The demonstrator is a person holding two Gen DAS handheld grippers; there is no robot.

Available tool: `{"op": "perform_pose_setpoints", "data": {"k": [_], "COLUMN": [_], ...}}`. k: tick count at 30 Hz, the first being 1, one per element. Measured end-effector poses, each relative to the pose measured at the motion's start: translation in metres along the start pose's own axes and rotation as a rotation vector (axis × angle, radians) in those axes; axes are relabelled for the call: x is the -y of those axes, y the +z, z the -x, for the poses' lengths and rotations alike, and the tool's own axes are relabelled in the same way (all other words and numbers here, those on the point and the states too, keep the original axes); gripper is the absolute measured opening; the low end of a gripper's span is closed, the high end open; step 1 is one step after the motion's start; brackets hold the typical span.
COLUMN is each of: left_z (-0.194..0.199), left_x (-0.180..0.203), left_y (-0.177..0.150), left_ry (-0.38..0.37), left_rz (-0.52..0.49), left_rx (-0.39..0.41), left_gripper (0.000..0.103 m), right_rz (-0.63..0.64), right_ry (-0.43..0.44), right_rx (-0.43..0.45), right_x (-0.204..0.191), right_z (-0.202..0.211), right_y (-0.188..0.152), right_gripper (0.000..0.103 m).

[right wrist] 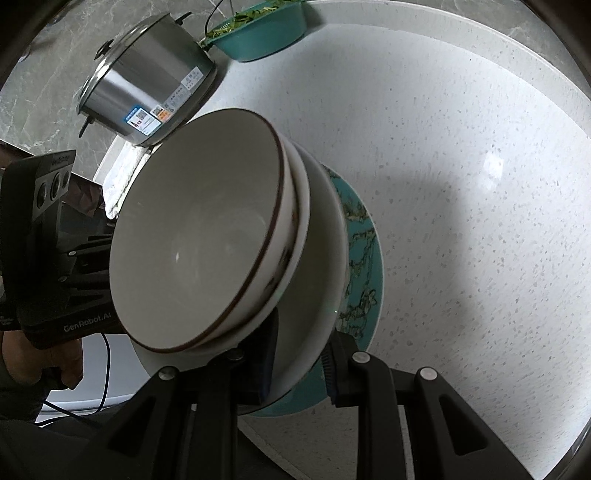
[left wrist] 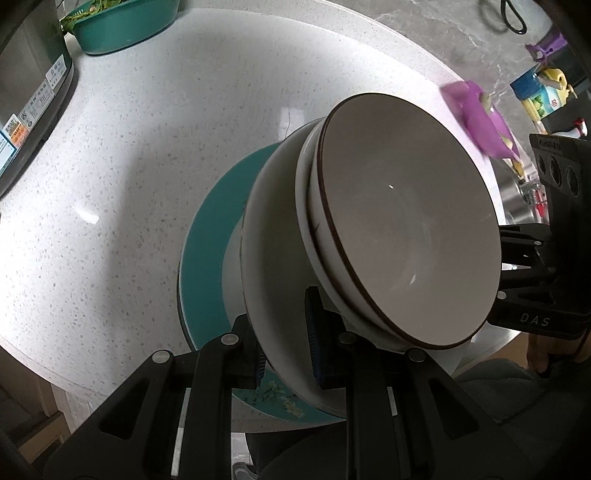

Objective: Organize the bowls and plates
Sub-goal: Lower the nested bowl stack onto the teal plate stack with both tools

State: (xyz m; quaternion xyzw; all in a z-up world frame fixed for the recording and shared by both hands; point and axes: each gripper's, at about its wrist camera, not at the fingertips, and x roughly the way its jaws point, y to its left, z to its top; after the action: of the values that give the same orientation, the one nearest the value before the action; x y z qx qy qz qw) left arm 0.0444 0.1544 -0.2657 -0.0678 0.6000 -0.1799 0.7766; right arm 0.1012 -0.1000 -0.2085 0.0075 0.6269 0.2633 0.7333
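A stack of dishes sits tilted over the white speckled counter (left wrist: 122, 177): a teal plate (left wrist: 207, 258) with a floral pattern at the bottom, a wide white bowl (left wrist: 273, 229) on it, and brown-rimmed bowls (left wrist: 402, 229) nested on top.

The left claw (left wrist: 284, 347) pinches the near edge of the stack, one blue-padded finger inside the white bowl and the other outside, against the teal plate. The right claw (right wrist: 299, 358) grips the opposite edge in the same way, one finger inside the white bowl (right wrist: 328, 236), the other under the teal plate (right wrist: 365, 258). In each wrist view the other claw's body shows beyond the brown-rimmed bowls (right wrist: 199, 229), held in a hand. Whether the stack rests on the counter or is lifted just clear of it is hard to tell from these angles.

At the far side of the counter (right wrist: 461, 166) stand a steel pot (right wrist: 147, 88) with stickers and a teal basin (right wrist: 258, 29) of greens. A folded white cloth (right wrist: 122, 181) lies beside the pot. In the left view a purple object (left wrist: 476, 114), blurred, sits near the counter's far edge.
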Motion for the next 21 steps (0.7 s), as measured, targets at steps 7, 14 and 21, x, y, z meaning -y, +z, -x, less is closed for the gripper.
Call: {"op": "perform_pose_setpoints", "data": {"k": [7,14,21], "left_z": [-0.011,-0.021,-0.027], "left_x": [0.000,-0.004,-0.006], "left_y": [-0.006,-0.005,-0.003], "left_ry": [0.005,0.005,0.003], "left_rz": [0.005,0.011,0.007], "left_rx": [-0.007,-0.013,-0.012], "left_gripper": [0.016,0.016,0.016], "right_rz": [-0.005,-0.013,-0.020], "right_ry": [-0.001,-0.002,-0.008], "right_rx": [-0.009,-0.010,-0.002], "right_x": [-0.001,-0.001,-0.001], "right_z": [-0.008,-0.014,-0.016], "right_y": [-0.001,-0.004,-0.004], "right_gripper": [0.024,0.024,0.024]}}
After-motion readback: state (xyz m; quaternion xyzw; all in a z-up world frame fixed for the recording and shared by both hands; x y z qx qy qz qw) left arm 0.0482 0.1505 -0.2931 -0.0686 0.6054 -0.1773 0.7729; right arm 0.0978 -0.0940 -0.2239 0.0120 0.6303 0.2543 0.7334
